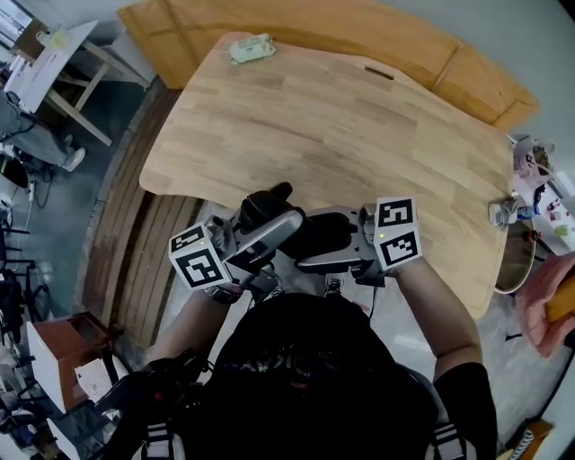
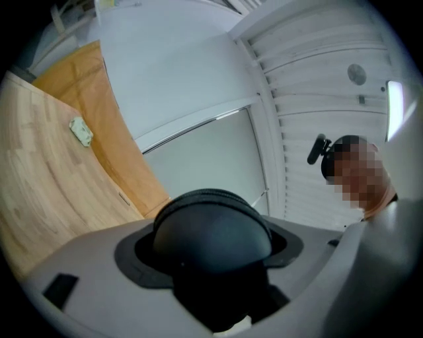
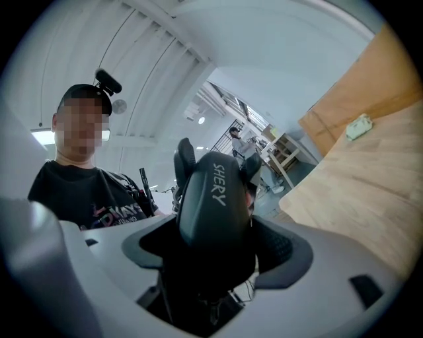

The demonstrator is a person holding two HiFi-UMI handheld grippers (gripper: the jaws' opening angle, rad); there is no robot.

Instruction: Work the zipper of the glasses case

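Note:
A black hard-shell glasses case point(image 1: 316, 235) is held up close to my chest, in front of the near edge of the wooden table point(image 1: 359, 117). My left gripper point(image 1: 274, 217) comes in from the left and has one rounded end of the case point(image 2: 211, 228) filling the gap between its jaws. My right gripper point(image 1: 322, 239) comes in from the right, its jaws closed on the sides of the case point(image 3: 213, 198), whose printed top faces this camera. The zipper and its pull are hidden in every view.
A small pale packet point(image 1: 252, 48) lies at the table's far edge, with a second wooden board point(image 1: 314, 27) behind it. A cluttered shelf point(image 1: 535, 184) stands to the right. A brown box point(image 1: 63, 355) sits on the floor at the lower left.

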